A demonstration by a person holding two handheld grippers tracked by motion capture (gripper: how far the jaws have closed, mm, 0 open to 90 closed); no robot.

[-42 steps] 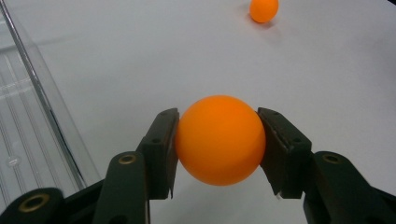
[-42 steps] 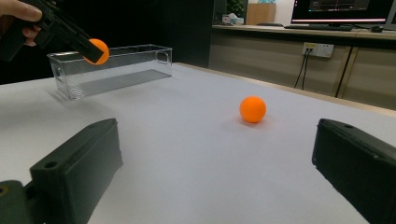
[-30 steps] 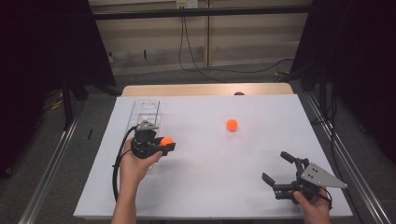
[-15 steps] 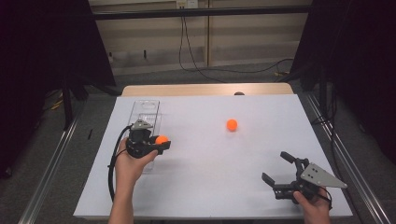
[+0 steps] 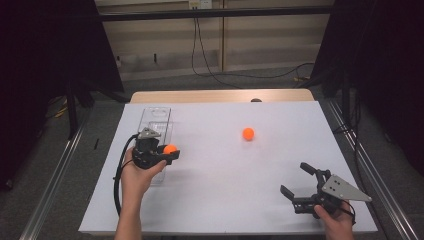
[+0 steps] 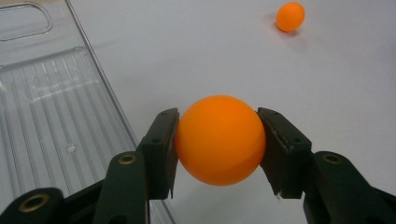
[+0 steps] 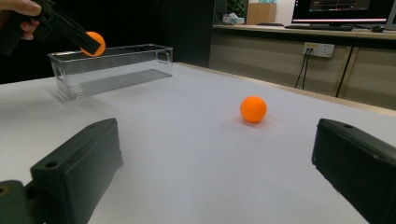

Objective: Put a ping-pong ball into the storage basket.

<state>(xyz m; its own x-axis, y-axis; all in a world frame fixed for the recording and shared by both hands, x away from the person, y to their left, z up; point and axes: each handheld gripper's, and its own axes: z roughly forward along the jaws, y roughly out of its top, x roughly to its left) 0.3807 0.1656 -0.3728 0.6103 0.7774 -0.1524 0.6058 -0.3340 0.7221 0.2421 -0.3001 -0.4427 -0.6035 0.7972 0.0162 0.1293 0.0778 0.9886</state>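
Note:
My left gripper [image 5: 169,153] is shut on an orange ball [image 5: 170,149], which it holds in the air by the right wall of a clear plastic bin [image 5: 155,116]. In the left gripper view the ball [image 6: 219,140] sits squeezed between both pads, with the bin [image 6: 46,116] just to its left. A second orange ball [image 5: 248,133] lies loose on the white table [image 5: 215,200], right of the middle. My right gripper [image 5: 293,177] rests near the front right corner, open, with nothing between its fingers. It faces the loose ball [image 7: 253,108] from a distance.
The bin [image 7: 116,65] holds nothing that I can see. A wooden strip [image 5: 220,96] runs along the table's far edge. Metal rails flank the table on both sides, and dark curtains hang at left and right.
My left gripper has drifted slightly left with the ball, closer to the bin. The right gripper and the loose ball have stayed put.

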